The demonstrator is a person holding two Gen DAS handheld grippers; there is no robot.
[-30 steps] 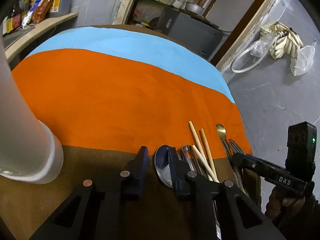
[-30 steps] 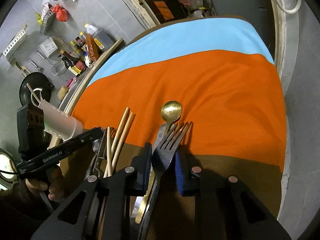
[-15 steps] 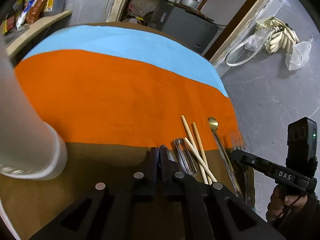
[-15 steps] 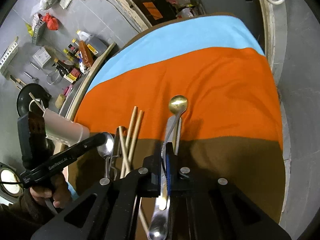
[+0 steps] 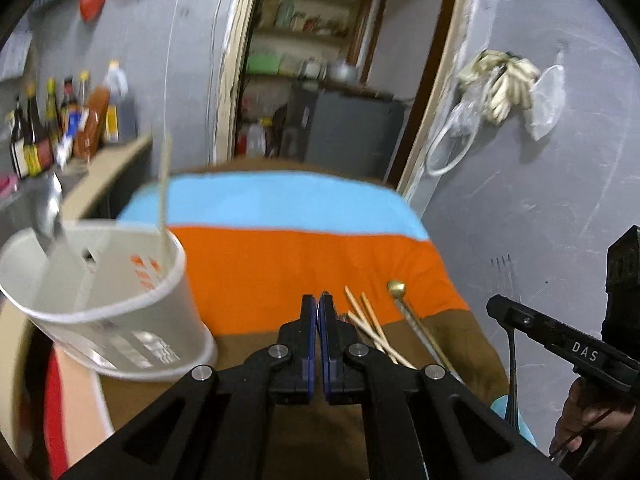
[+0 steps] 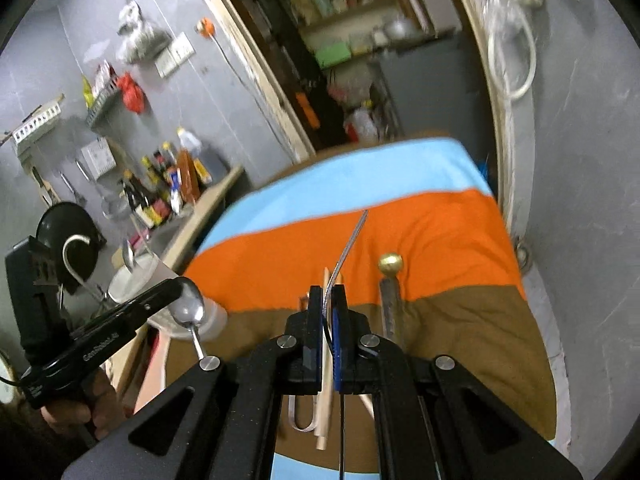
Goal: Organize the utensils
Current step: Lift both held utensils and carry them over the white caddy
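Note:
My left gripper [image 5: 319, 300] is shut on a silver spoon [image 6: 188, 306], which the right wrist view shows lifted off the cloth beside the white utensil holder [image 5: 100, 292]. The holder has a spoon and a chopstick standing in it. My right gripper [image 6: 327, 292] is shut on a metal fork [image 6: 352, 240], seen edge-on and raised above the table. Left on the cloth are wooden chopsticks [image 5: 368, 320] and a gold-tipped spoon [image 5: 397, 289], just ahead of both grippers.
The round table wears a cloth [image 5: 300, 264] in blue, orange and brown bands. A counter with several sauce bottles [image 5: 48, 128] stands at the left. Behind the table is a doorway with shelves [image 5: 312, 60]. Hoses and bags hang on the right wall [image 5: 500, 84].
Both grippers went from open around the utensils to shut, the left on the silver spoon, the right on the fork. Both then rose off the cloth and tilted upward.

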